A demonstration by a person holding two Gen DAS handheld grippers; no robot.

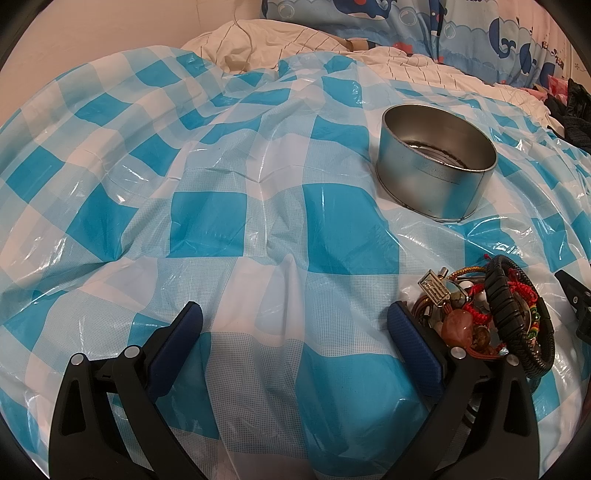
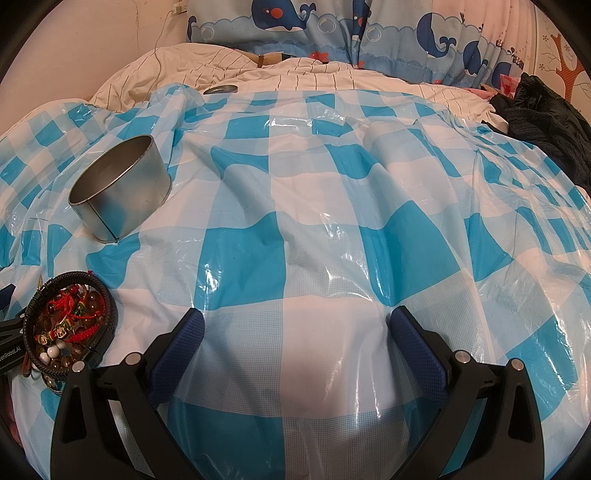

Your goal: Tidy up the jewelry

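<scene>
A heap of jewelry [image 1: 491,310] lies on the blue-and-white checked plastic sheet [image 1: 236,221]: black braided bracelets, red cords, amber beads and a silver clasp. It sits just right of my left gripper [image 1: 295,314], which is open with nothing between its fingers. Further back stands a round open metal tin [image 1: 436,162]. In the right wrist view the jewelry heap [image 2: 68,328] is at lower left and the tin [image 2: 118,184] behind it. My right gripper [image 2: 295,321] is open over bare sheet, away from both.
The sheet covers a soft, wrinkled bed. A round metal lid [image 2: 221,89] lies at the sheet's far edge on a striped white quilt [image 2: 295,74]. Whale-print blue bedding [image 2: 332,33] is at the back and dark clothing [image 2: 546,122] at the far right.
</scene>
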